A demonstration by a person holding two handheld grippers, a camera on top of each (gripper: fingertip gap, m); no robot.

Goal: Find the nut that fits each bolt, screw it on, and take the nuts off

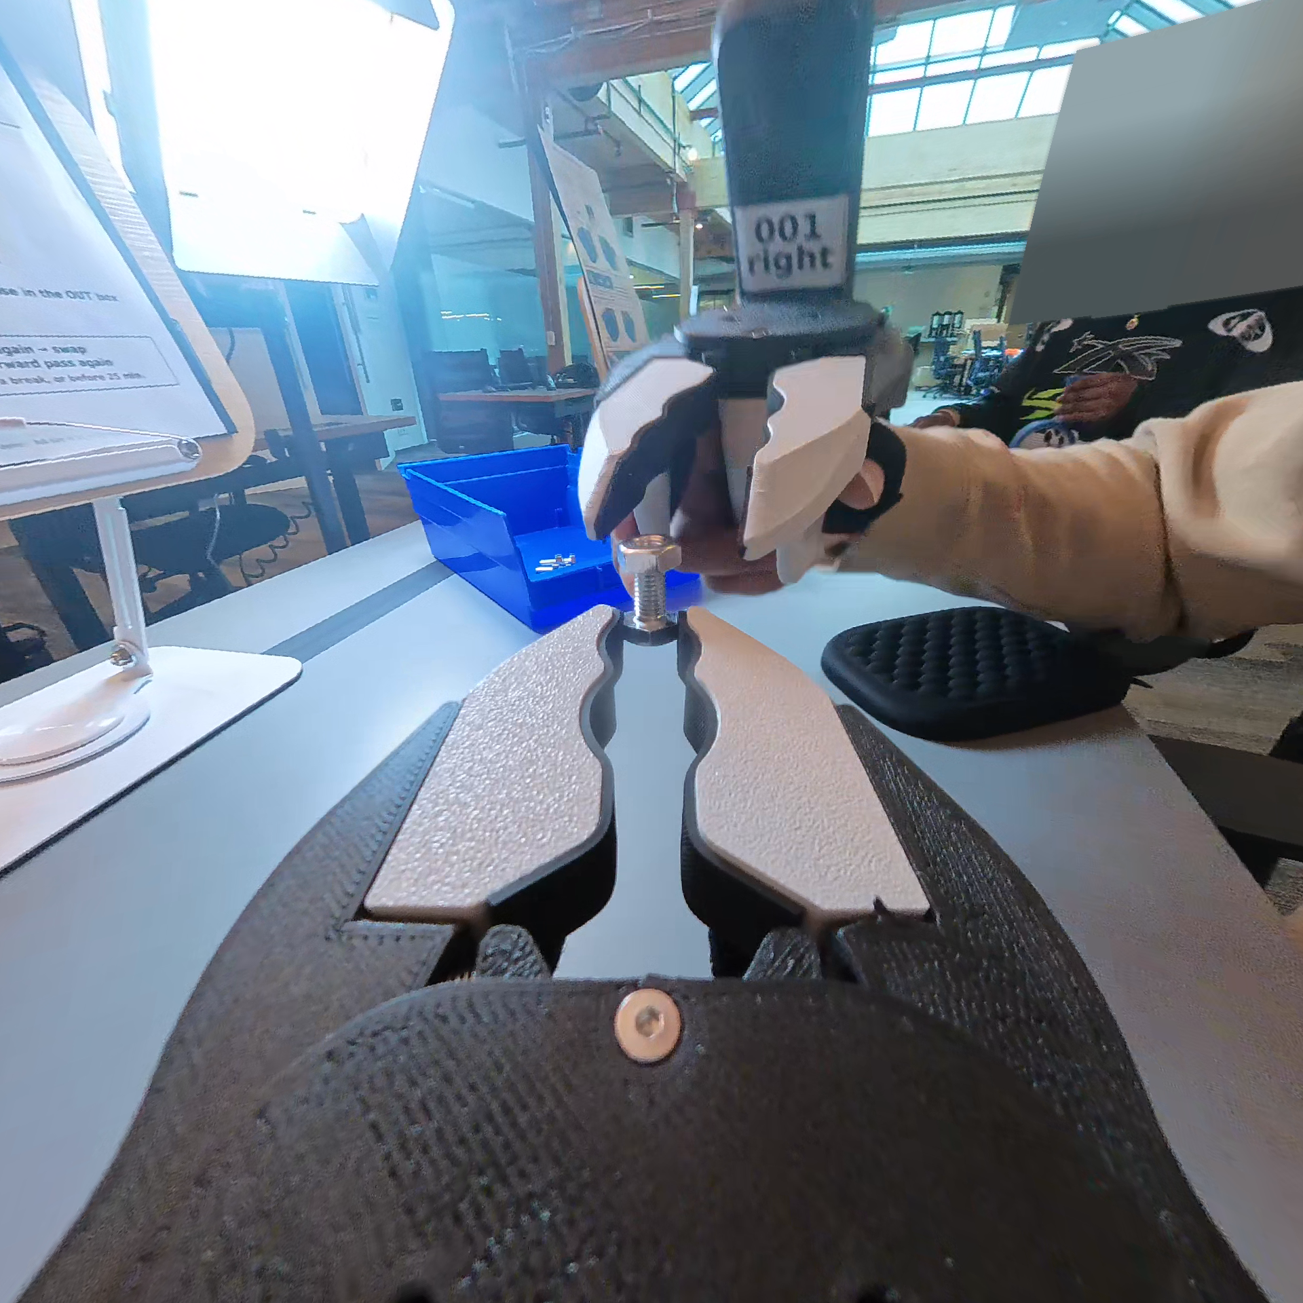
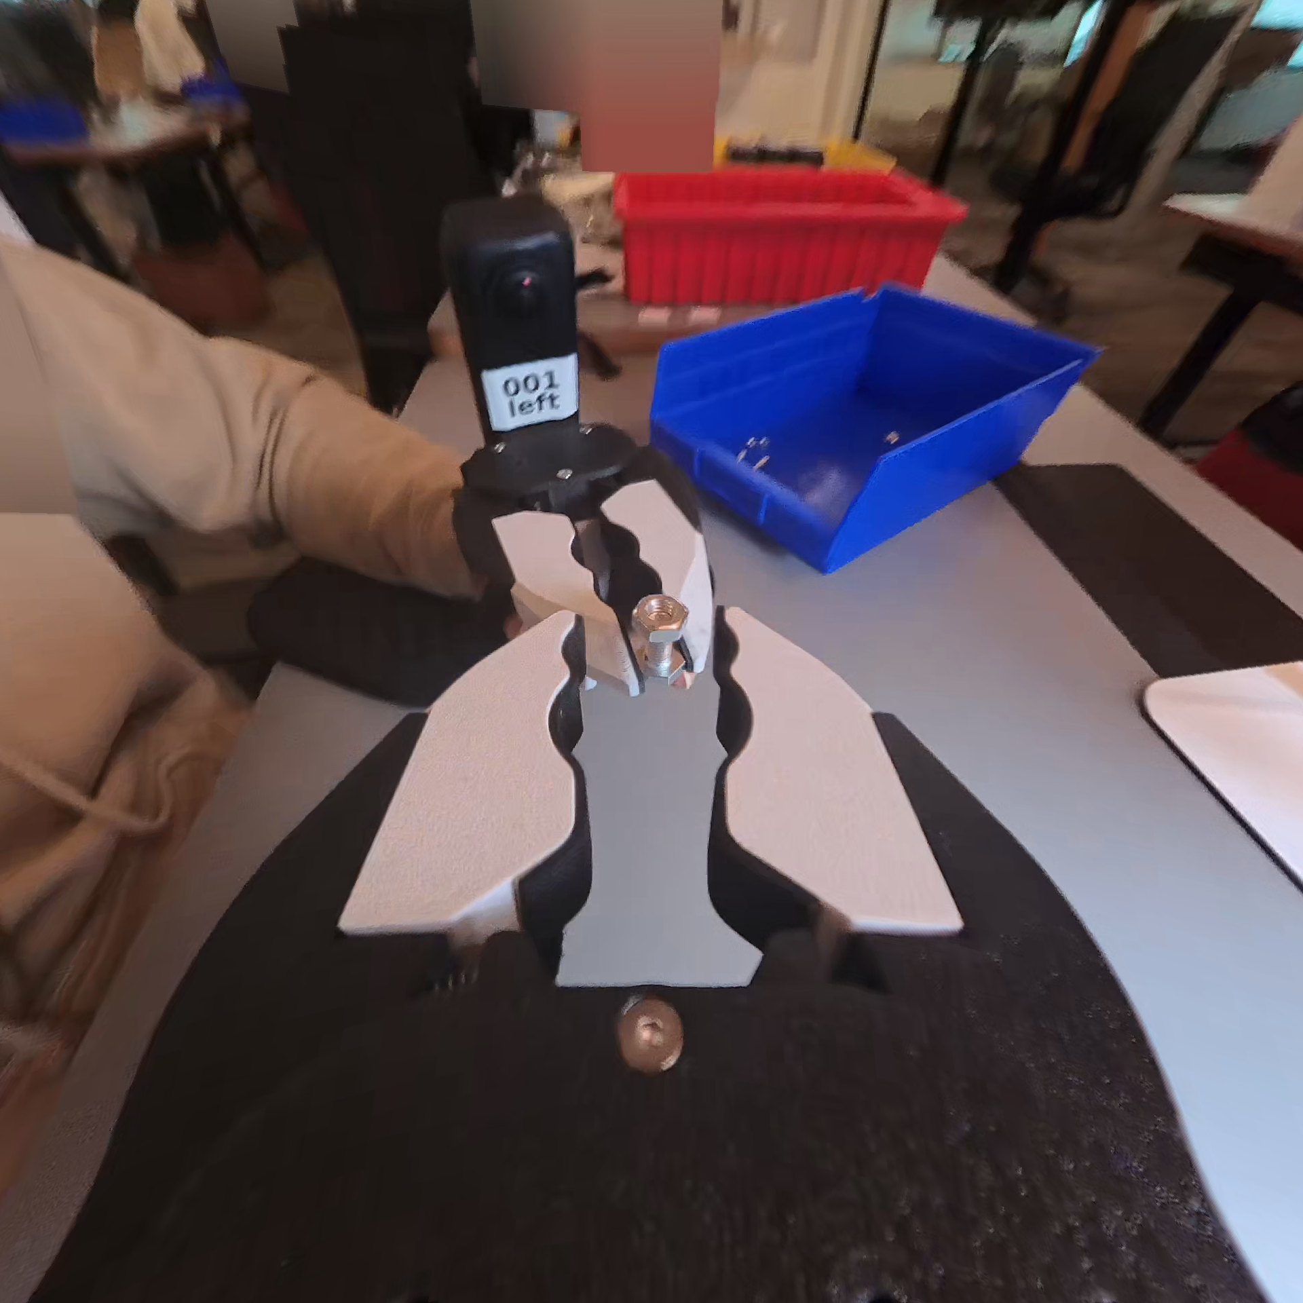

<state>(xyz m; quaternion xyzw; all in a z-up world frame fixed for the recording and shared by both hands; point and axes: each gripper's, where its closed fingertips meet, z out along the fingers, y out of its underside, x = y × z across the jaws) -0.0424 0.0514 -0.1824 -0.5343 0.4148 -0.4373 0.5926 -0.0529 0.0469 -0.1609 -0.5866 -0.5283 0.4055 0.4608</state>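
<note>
My left tongs [image 1: 647, 624] clamp the bolt [image 1: 650, 596] by its head, shank upright above the grey table [image 1: 352, 811], nut [image 2: 659, 615] at its top end. My right tongs [image 2: 649, 638] stand parted, fingertips flanking the nut without gripping. Beyond sits the blue bin [image 2: 916, 451] with a few small metal parts.

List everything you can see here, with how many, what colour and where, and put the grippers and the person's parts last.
bolt: one, silver, upright, head clamped in the left gripper's tips
nut: one, silver, on the bolt's top end
blue bin: one, on the table behind the bolt, a few small metal parts inside
red bin: one, farther back
table: one, grey
black pad: one, on the table
white stand: one, at the table's edge, holding a printed sheet
left gripper: white fingers, black body, shut on the bolt
right gripper: open, above the nut
sleeves: two, beige
</note>
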